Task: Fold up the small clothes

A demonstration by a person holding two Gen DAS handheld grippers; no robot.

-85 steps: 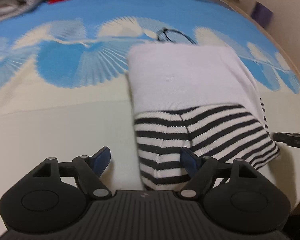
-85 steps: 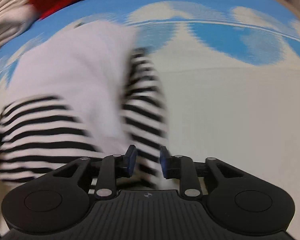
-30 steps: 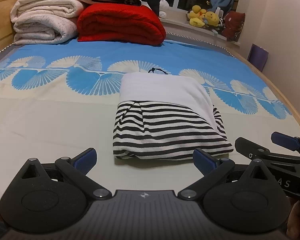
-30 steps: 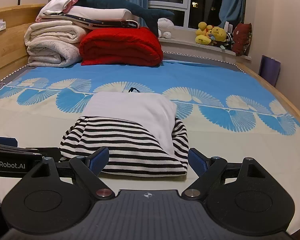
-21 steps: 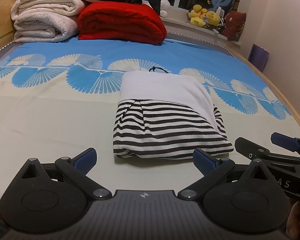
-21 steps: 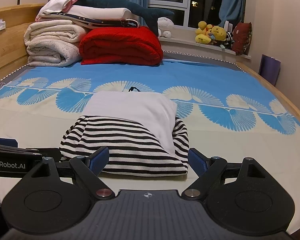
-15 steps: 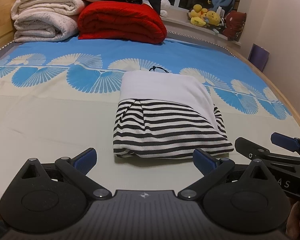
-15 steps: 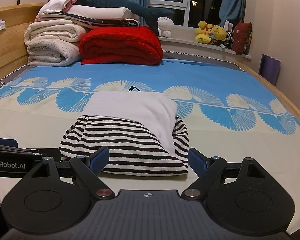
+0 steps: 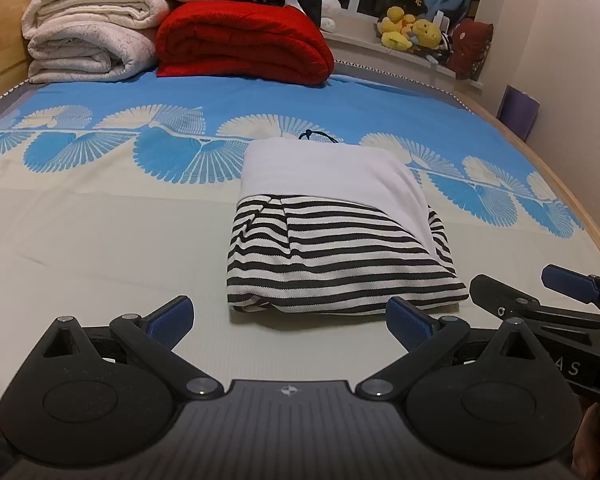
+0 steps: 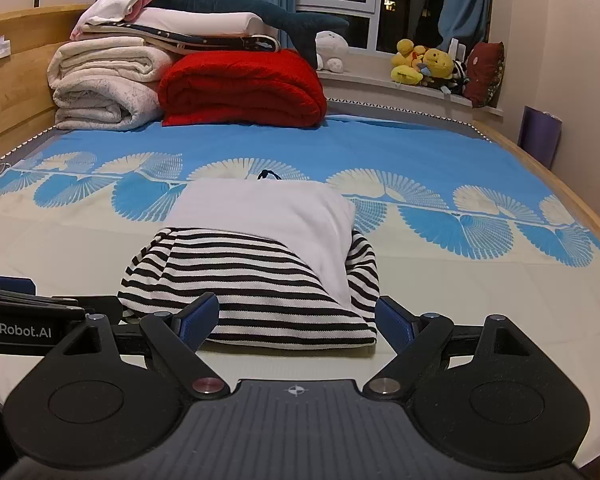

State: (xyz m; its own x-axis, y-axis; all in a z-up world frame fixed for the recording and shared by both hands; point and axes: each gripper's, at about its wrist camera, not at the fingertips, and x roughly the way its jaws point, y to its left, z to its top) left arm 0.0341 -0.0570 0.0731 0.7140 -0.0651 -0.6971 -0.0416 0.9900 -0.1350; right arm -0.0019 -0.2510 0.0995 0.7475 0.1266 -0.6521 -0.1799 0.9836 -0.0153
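Both grippers, left gripper (image 9: pixel 288 318) and right gripper (image 10: pixel 296 320), now backed off, spread wide, empty; striped garment (image 9: pixel 340 264) folded near bed (image 9: pixel 100 240) front edge, looks done.

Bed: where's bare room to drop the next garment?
Bare bedspread lies left of the folded striped garment, up to the bed's left edge, and right of it toward the wooden rail. The head end is crowded: white blankets and red blanket.
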